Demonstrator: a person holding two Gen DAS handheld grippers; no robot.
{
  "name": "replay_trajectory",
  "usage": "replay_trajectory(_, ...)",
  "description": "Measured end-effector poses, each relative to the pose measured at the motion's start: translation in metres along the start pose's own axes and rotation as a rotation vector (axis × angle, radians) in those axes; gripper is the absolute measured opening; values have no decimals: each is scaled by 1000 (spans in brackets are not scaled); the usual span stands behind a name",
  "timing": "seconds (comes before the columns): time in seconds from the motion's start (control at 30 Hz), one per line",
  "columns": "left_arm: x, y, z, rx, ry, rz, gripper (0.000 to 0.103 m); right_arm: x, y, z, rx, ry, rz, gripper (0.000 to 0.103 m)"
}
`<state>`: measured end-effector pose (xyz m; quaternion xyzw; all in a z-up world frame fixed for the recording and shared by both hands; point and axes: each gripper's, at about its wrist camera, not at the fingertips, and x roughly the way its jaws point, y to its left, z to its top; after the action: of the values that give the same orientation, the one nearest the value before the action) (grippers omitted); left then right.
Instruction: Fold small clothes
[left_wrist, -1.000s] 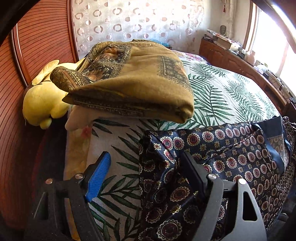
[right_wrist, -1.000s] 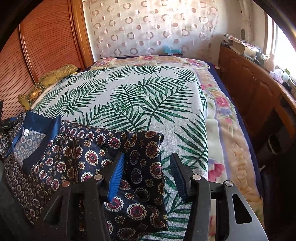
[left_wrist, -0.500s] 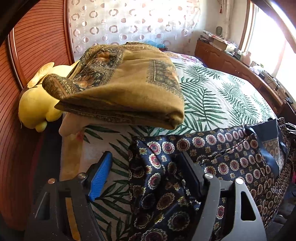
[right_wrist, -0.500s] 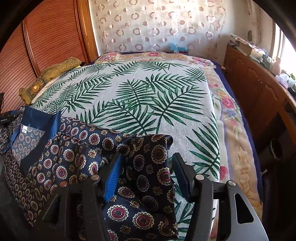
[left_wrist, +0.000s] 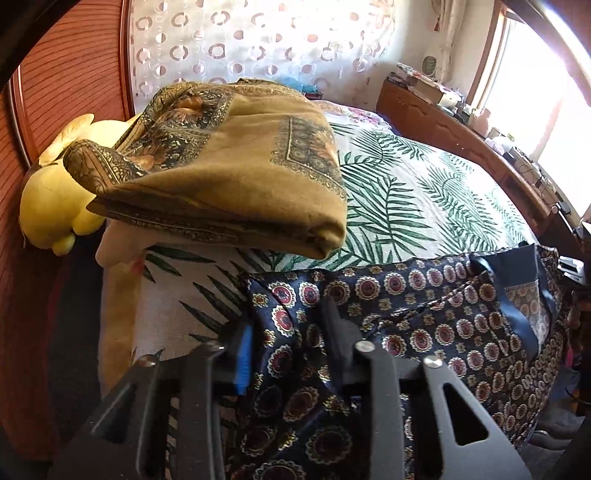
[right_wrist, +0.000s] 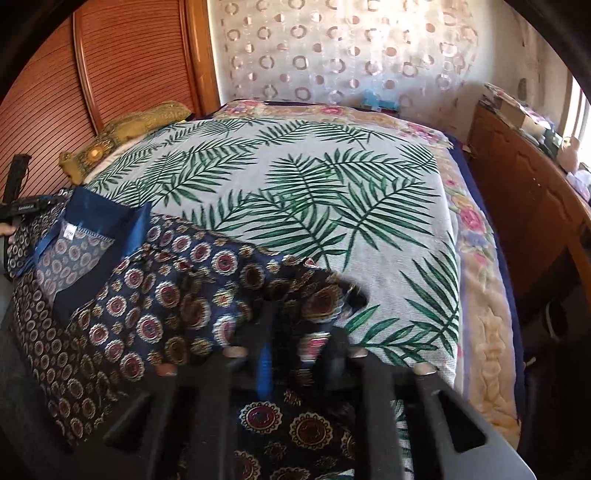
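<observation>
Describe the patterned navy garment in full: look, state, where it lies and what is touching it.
The navy garment looks like a glossy, silky top printed with round red-and-gold medallions, with a plain blue neckline band and a white label inside. It lies rumpled on the palm-leaf bedspread at the near edge. The left gripper and right gripper, jaws just closed, each pinch an outer end.

We see hard daylight glaring from the window (left_wrist: 550, 110), fisheye-bent dark corners, motion-blurred garment (right_wrist: 325, 295) at right fingers (right_wrist: 264, 354).
</observation>
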<state>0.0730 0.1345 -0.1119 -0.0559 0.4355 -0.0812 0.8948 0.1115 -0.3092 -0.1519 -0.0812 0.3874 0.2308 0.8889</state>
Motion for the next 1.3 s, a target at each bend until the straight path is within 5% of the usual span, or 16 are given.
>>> replay_trajectory(0.07,-6,-3,0,4,-13,-9,8,-3,2,-3,2,-9,4,7)
replay_trajectory(0.13,-16,-8,-1,20,-38,-13,5,-11,10,-6,-21,-28,13,6)
replay_trajectory(0.33,-67,-24,4,10,-161,-107,4,-58,24,-2,-44,-134,4,6)
replay_trajectory(0.67,-171,-63,46,97,-417,-158,4,-171,41,44,-117,-380,-50,5)
replay_trajectory(1.07,-278,-68,112,143,-681,-65,4,-303,43,112,-185,-638,-139,5)
replay_trajectory(1.3,-265,-47,169,119,-710,30,4,-305,24,167,-165,-648,-231,5)
